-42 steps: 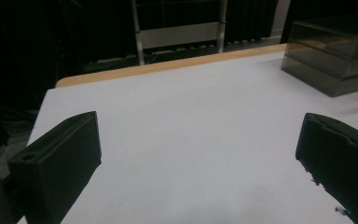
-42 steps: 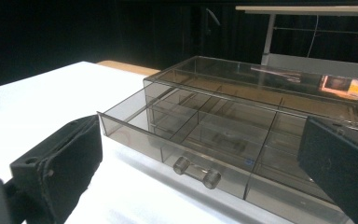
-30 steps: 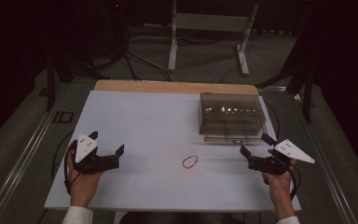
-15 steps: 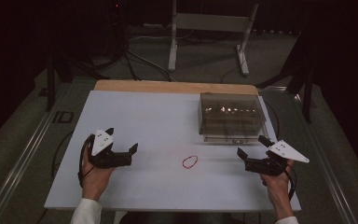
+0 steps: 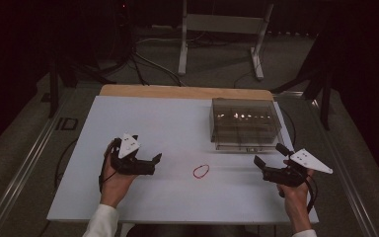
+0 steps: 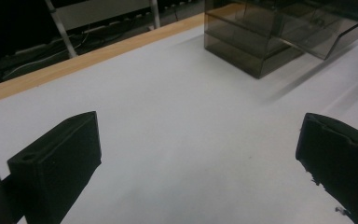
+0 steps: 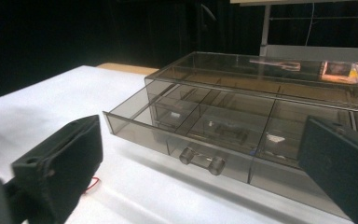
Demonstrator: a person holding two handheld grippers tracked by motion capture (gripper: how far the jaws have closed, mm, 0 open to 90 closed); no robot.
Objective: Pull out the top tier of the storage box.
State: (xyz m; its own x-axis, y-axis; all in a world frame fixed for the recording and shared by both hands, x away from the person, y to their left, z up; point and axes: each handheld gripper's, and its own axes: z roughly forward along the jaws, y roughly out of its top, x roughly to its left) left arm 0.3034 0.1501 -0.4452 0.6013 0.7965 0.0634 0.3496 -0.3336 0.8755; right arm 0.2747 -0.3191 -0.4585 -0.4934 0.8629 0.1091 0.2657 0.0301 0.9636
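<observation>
2 tongs, L (image 5: 154, 159) & R (image 5: 268, 154), both open; 1 red band (image 5: 201, 171), 1 drawer box (image 5: 245, 123).

The table (image 5: 177, 123) is white with a pale wooden strip along its far edge; the rubber band (image 5: 201, 171) lying on it is red; the drawer box (image 5: 244, 123) is smoky, see-through grey, its drawer and knobs the same tint; the left gripper (image 5: 150, 163) and right gripper (image 5: 269, 155) are black, each topped by a light grey three-cornered plate; the sleeves are white; the floor is dull grey, the background near black.
</observation>
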